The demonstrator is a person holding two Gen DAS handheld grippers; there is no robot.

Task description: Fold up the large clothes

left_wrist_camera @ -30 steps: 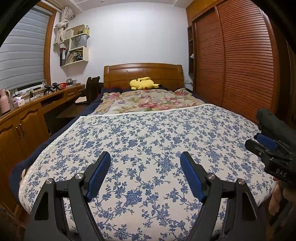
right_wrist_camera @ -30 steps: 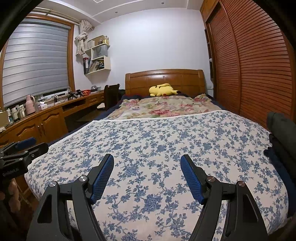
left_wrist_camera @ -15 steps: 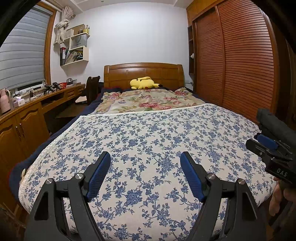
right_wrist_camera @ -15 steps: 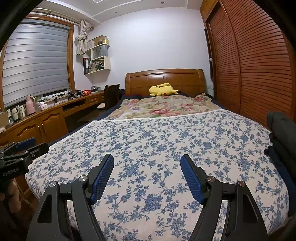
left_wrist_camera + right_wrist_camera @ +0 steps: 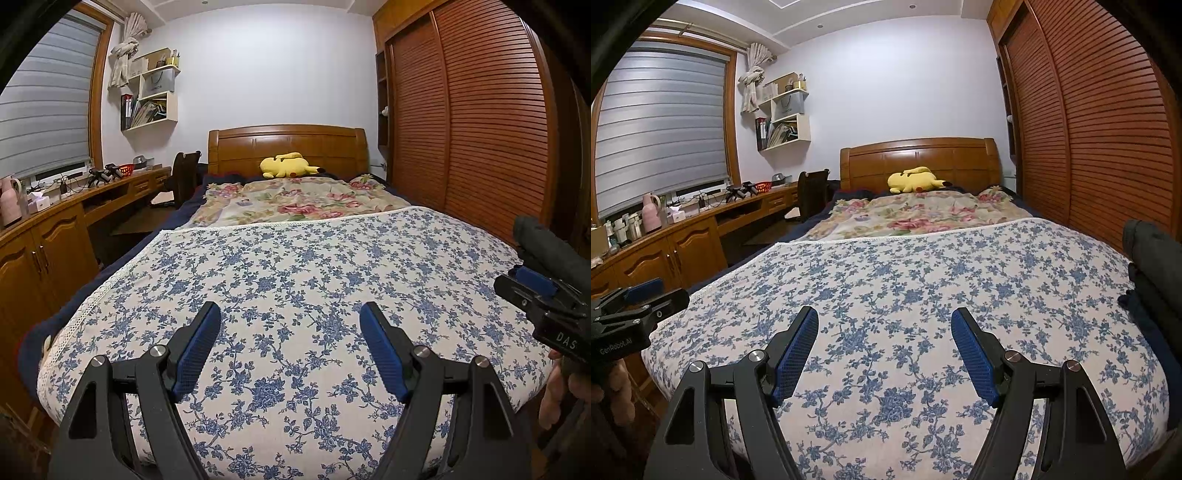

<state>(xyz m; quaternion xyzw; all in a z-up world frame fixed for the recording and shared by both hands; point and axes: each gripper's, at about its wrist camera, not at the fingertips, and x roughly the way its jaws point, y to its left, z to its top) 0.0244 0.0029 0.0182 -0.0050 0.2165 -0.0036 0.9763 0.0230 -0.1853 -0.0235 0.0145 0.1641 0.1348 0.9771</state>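
A bed (image 5: 295,280) fills the room's middle, its near half spread with a white cover printed in blue flowers (image 5: 923,295). Beyond that cover lies a quilt with pink roses (image 5: 295,201), and past the quilt a yellow plush toy (image 5: 286,168) rests against the bed's wooden headboard (image 5: 919,158). To the right of the bed stands a wardrobe with louvred wooden doors (image 5: 480,122). To the bed's left runs a long wooden worktop (image 5: 683,225) carrying a pink jug (image 5: 652,212) and a small red basket (image 5: 762,185). A dark chair (image 5: 810,192) sits between worktop and bed. Above the worktop hang white wall shelves (image 5: 151,96) holding books, beside a window with a grey blind (image 5: 661,125).
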